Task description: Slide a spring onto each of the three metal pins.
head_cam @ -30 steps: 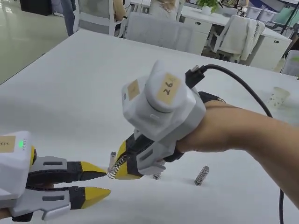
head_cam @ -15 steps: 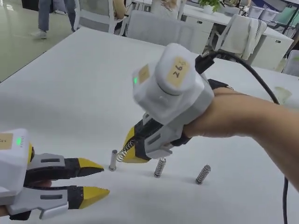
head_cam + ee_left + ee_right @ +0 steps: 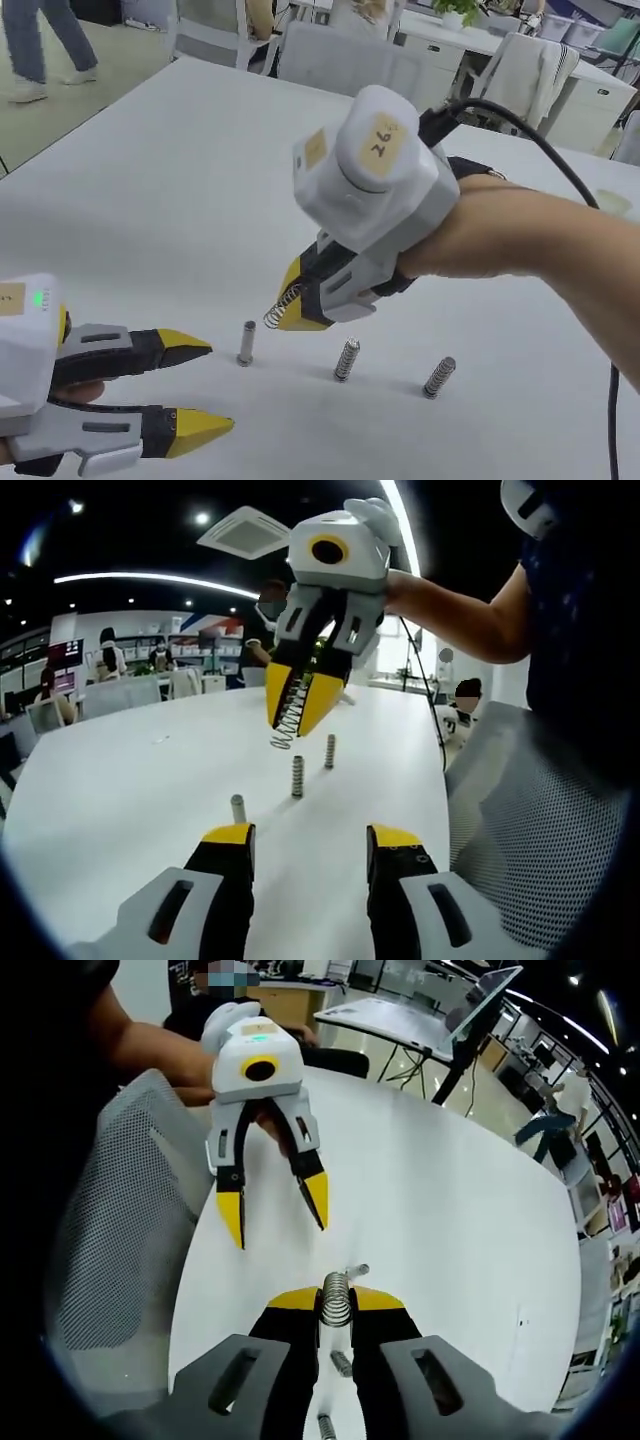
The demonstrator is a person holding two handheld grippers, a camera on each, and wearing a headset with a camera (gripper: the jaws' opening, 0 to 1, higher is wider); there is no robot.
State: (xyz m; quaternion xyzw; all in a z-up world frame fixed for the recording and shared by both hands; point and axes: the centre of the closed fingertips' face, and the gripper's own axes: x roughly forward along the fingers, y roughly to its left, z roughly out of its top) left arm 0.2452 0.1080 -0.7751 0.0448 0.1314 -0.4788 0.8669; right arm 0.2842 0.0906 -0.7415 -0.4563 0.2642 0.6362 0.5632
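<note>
Three metal pins stand in a row on the white table [image 3: 150, 200]. The leftmost pin [image 3: 246, 343] [image 3: 238, 808] [image 3: 357, 1271] is bare. The middle pin [image 3: 346, 359] [image 3: 297, 776] and the far pin [image 3: 438, 377] [image 3: 329, 751] each wear a spring. My right gripper [image 3: 290, 308] [image 3: 300, 700] [image 3: 337, 1305] is shut on a loose spring [image 3: 283, 300] [image 3: 287, 718] [image 3: 337, 1298], which hangs above and slightly right of the bare pin without touching it. My left gripper [image 3: 205, 385] [image 3: 312, 840] [image 3: 275, 1205] is open and empty, just left of the pins.
Chairs [image 3: 345, 65] and desks stand beyond the table's far edge. A person [image 3: 40, 45] walks at the back left. The right gripper's black cable [image 3: 540, 150] runs over the forearm. A mesh chair [image 3: 530, 810] stands at the table's near side.
My right gripper has lifted the spring up and slightly right, away from the top of the bare pin. My left gripper's jaws have spread a little wider.
</note>
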